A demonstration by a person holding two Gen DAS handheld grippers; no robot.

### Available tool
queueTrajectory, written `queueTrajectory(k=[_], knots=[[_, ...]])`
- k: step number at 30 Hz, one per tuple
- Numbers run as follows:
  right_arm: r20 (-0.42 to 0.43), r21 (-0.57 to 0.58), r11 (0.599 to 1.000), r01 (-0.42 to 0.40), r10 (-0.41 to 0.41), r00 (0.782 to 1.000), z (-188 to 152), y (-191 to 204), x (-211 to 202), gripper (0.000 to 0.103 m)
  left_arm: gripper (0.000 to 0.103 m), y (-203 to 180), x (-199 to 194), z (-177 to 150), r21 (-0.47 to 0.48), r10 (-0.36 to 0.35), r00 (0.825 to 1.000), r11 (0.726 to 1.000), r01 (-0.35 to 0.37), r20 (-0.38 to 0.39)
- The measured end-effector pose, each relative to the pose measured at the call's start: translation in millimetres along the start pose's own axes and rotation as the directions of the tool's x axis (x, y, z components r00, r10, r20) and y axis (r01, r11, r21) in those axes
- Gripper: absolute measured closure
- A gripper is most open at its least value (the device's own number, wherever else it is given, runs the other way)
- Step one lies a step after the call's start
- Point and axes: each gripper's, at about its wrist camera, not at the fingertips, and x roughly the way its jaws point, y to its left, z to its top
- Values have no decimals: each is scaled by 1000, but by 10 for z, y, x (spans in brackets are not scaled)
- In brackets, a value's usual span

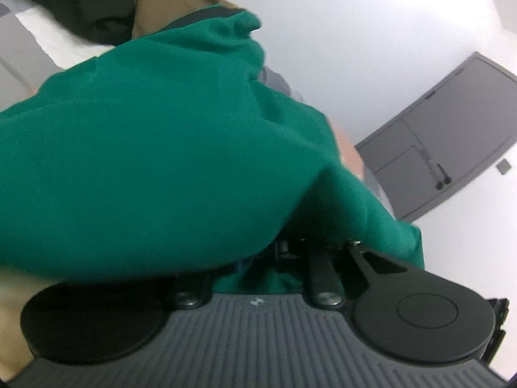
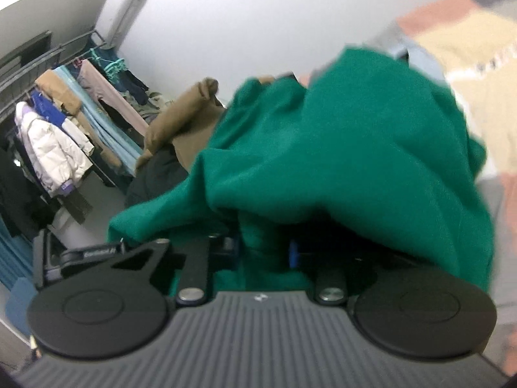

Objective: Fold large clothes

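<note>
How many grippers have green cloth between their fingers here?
2. The left gripper and the right gripper each have the green garment bunched over and between their fingers; the fingertips themselves are hidden under the cloth.

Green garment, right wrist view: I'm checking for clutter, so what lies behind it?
Behind the green garment show a brown garment and a black one; anything directly beneath stays covered.

Lighting was even, diffuse, bright indoor white; walls washed pale, no glare. Motion blur smeared the green garment point(image 1: 155, 135) in both views. Deep shadow sat beneath its folds. Fisheye bent the clothes rack point(image 2: 48, 61); right-view corners vignetted dark.
</note>
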Motion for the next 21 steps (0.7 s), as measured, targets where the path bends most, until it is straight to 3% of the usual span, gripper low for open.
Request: queueTrajectory(k=[5, 10, 13, 15, 18, 21], knots=[[81, -69, 996, -61, 66, 994, 110, 270, -419, 80, 87, -187, -547, -133, -9, -149, 988, 989, 149, 31], [123, -101, 989, -112, 124, 985, 118, 500, -812, 80, 87, -365, -1040, -284, -8, -306, 950, 952, 307, 54], [158, -102, 984, -148, 163, 974, 104, 595, -1055, 85, 87, -387, -1194, -413, -29, -351, 936, 936, 352, 40], [177, -83, 980, -178, 190, 966, 97, 592, -1206, 86, 87, -370, -1261, -548, -42, -352, 936, 935, 353, 30], [145, -47, 993, -110, 116, 983, 6, 540, -1268, 86, 86, -260, -1228, -766, -98, -300, 954, 950, 297, -13], [64, 78, 994, -78, 73, 995, -171, 337, -1193, 86, 86, -129, -1092, -892, -147, -223, 973, 966, 212, -61]])
